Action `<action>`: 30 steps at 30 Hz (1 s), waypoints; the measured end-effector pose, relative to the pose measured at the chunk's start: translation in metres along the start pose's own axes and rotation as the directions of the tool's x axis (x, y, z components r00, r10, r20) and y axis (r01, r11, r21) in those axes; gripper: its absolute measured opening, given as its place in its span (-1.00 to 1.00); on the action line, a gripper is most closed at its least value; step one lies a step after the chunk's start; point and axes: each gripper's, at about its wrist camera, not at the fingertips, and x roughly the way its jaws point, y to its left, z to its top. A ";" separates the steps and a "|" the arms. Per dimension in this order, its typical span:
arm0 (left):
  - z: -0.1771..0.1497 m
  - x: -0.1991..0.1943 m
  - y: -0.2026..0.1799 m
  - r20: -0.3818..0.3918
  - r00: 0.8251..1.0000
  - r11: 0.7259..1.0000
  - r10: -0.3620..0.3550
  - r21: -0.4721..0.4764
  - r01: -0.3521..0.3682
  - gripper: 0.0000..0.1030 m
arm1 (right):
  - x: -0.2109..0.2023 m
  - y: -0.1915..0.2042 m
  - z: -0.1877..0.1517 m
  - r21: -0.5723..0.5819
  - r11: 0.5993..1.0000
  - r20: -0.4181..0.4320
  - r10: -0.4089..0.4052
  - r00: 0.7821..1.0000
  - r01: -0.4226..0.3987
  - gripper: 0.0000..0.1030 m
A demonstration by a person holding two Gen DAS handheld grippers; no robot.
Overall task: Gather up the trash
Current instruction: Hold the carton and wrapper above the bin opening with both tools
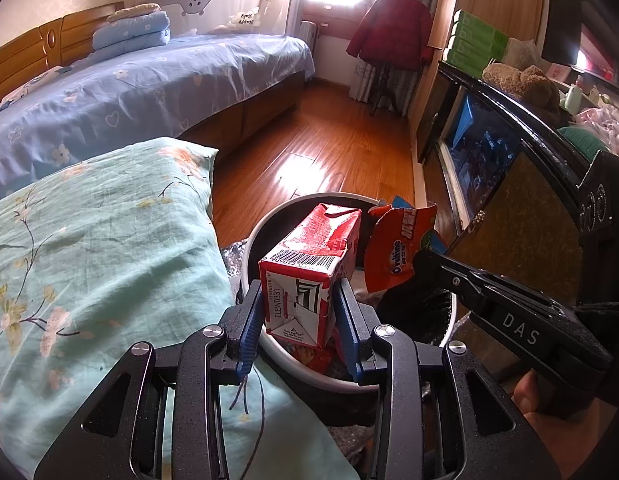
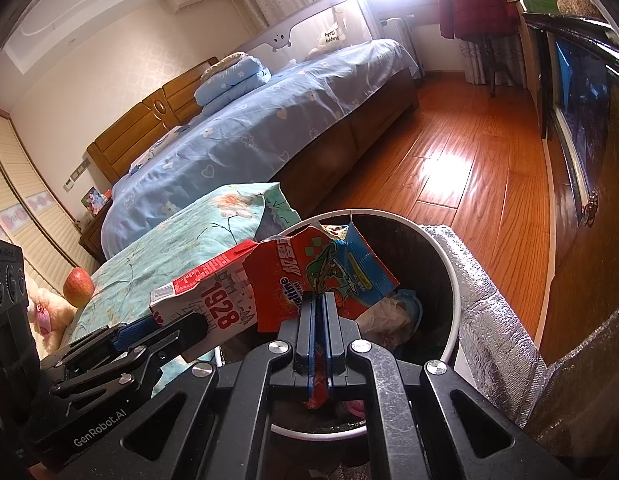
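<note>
My left gripper (image 1: 298, 300) is shut on a red and white drink carton (image 1: 309, 264) and holds it over the round white-rimmed trash bin (image 1: 253, 236). My right gripper (image 2: 319, 304) is shut on a torn orange and blue Ovaltine wrapper (image 2: 309, 272) above the same bin (image 2: 449, 256). The carton also shows in the right wrist view (image 2: 213, 304), to the left of the wrapper. The wrapper shows in the left wrist view (image 1: 397, 248), right of the carton. The bin holds crumpled paper and other wrappers (image 2: 389, 312).
A teal flowered pillow (image 1: 89, 260) lies left of the bin, with a red apple (image 2: 78, 287) and a plush toy (image 2: 49, 312) on it. A blue bed (image 1: 129, 92), wooden floor (image 1: 317, 148), a dark cabinet (image 1: 509, 184) on the right and silver foil padding (image 2: 493, 320) surround it.
</note>
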 end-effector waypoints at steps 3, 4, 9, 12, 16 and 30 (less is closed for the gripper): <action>0.000 0.000 0.000 0.001 1.000 1.000 -0.001 0.001 0.001 -0.35 | 0.000 -0.001 0.002 0.004 1.000 -0.001 -0.001 1.000 0.001 -0.95; 0.000 0.001 -0.001 0.002 1.000 1.000 -0.001 0.003 0.001 -0.35 | 0.000 -0.001 0.003 0.004 1.000 -0.001 -0.001 1.000 0.001 -0.95; -0.001 0.002 -0.003 0.001 1.000 1.000 -0.001 0.007 0.001 -0.35 | 0.000 -0.002 0.003 0.004 1.000 0.000 -0.001 1.000 0.001 -0.95; -0.001 0.003 -0.003 0.001 1.000 1.000 -0.001 0.007 0.001 -0.35 | 0.000 -0.002 0.003 0.005 1.000 0.000 -0.001 1.000 0.001 -0.95; -0.001 0.002 -0.004 0.002 1.000 1.000 0.001 0.009 -0.001 -0.35 | 0.000 -0.002 0.003 0.004 1.000 -0.001 -0.001 1.000 0.001 -0.95; 0.003 0.007 -0.009 -0.008 1.000 1.000 -0.003 0.019 0.003 -0.35 | 0.001 -0.005 0.006 -0.001 1.000 -0.004 -0.006 1.000 0.006 -0.94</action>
